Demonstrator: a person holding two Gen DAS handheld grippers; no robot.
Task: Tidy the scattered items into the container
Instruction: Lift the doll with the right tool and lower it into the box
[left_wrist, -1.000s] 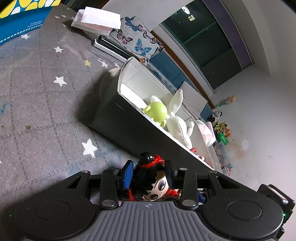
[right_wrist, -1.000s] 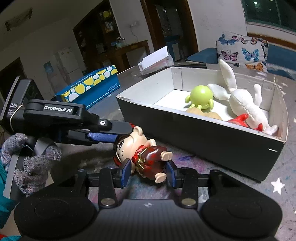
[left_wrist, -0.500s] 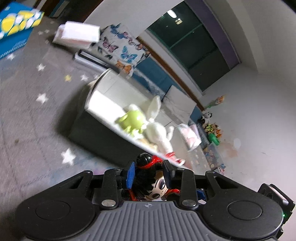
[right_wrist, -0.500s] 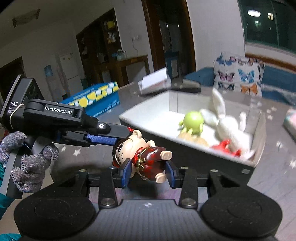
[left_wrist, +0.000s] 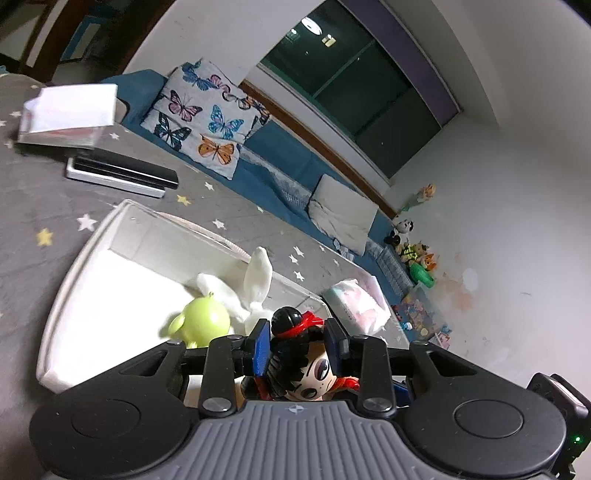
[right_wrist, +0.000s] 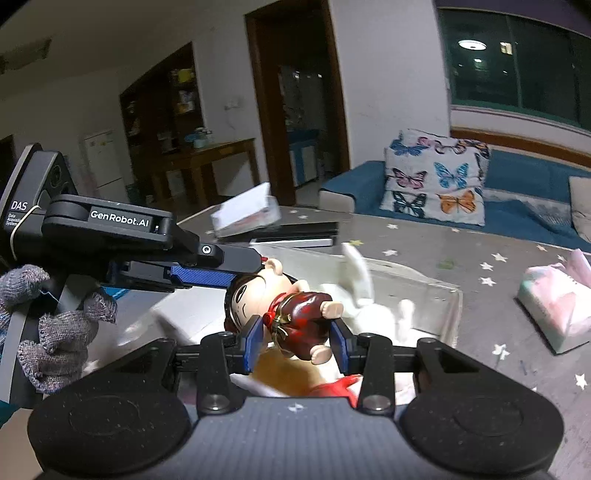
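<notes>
A small doll with black hair, a red ribbon and a dark red dress hangs over the open white box. My left gripper has the doll's head between its blue pads, which touch the hair while the jaws are closing. In the right wrist view the left gripper comes in from the left. My right gripper is shut on the doll's body. Inside the box lie a green round toy, a white plush rabbit and something red.
A grey star-patterned cloth covers the surface. A pastel tissue pack lies right of the box. Behind it are a flat black-and-white device and a clear paper holder. A butterfly cushion rests on the blue sofa. A gloved hand holds the left gripper.
Both grippers have risen and carried the doll from in front of the box's dark wall to above its inside. The left pads have drawn in on the head.
</notes>
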